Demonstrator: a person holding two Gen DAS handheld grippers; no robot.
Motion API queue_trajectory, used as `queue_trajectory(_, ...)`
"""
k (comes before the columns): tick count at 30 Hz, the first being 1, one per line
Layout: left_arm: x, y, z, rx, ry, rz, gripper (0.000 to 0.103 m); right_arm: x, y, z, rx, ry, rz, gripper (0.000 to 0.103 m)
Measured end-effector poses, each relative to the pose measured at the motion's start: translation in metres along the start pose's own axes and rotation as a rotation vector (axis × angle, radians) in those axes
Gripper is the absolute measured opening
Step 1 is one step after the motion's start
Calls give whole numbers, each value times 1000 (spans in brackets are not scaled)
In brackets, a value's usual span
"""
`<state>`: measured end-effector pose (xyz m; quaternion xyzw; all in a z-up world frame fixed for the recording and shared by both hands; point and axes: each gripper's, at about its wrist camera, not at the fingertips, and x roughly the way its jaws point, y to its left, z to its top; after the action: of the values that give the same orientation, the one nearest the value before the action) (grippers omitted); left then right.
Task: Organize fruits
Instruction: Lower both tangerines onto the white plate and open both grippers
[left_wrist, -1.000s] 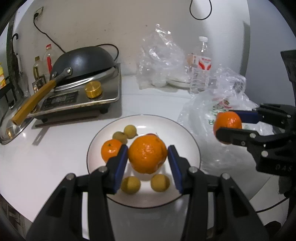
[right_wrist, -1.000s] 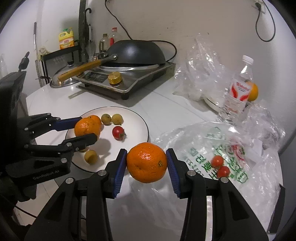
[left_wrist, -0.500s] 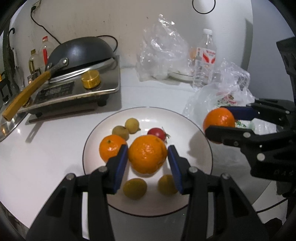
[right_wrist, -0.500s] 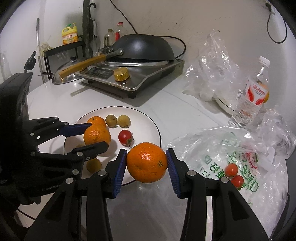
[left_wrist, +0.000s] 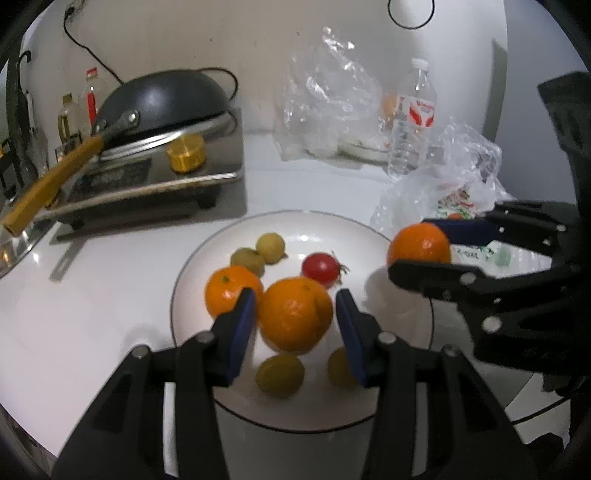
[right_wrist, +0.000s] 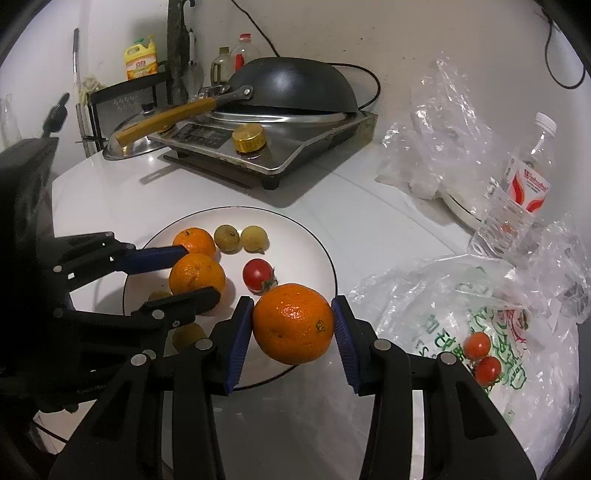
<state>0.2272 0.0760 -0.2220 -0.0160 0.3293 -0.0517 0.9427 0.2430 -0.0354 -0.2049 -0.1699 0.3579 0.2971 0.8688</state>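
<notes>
Item, far left: stove (left_wrist: 155, 177) with upturned wok (left_wrist: 159, 99) at the back of the white surface (left_wrist: 85, 295), well apart from the work. Item, centre: plate (left_wrist: 399, 332) carrying one loose orange (left_wrist: 227, 290), two small yellow-green fruits (left_wrist: 258, 254) toward the stove side, one cherry tomato (left_wrist: 320, 264), and two more small yellow fruits near the front rim. Item: left gripper (left_wrist: 295, 321), jaws clamped on a second orange (left_wrist: 295, 319), one pad on each flank; it hangs over the plate's middle, just beside the loose orange, whether clear of the plate or resting on it cannot be told. Being near round, this fruit has no real long axis; its stem dimple faces up and slightly away. Item: right gripper (right_wrist: 293, 328), jaws clamped on a third orange (right_wrist: 293, 323), held over the plate's near-right rim, pointing steeply down; also round, a dark speck on its front face, no lie to respect. Judgement: the left hand is the nearer to a setting-down spot; free plate lies right of the tomato, directly ahead of the right jaws, so that fruit wants a short carry inward and down. Item, far right: printed bag (right_wrist: 480, 321) on the surface with two cherry tomatoes (right_wrist: 482, 356) inside, unsorted; bottle (right_wrist: 517, 206) and clear bags behind.
</notes>
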Motion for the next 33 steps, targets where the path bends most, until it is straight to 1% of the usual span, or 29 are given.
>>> queue_trajectory(3,-6,4,2,-7,-19,0,47,2,4,1,-4,4,4,46)
queue_trajectory(18,-32,28,-8,-75,-48,6,48,14,27,-1,-34,42,19,46)
queue_trajectory(25,-41,29,-13,-76,-54,14,48,16,29,-6,-23,60,17,46)
queue_trajectory(33,-50,27,-16,-77,-59,26,48,9,30,-7,-7,43,14,46)
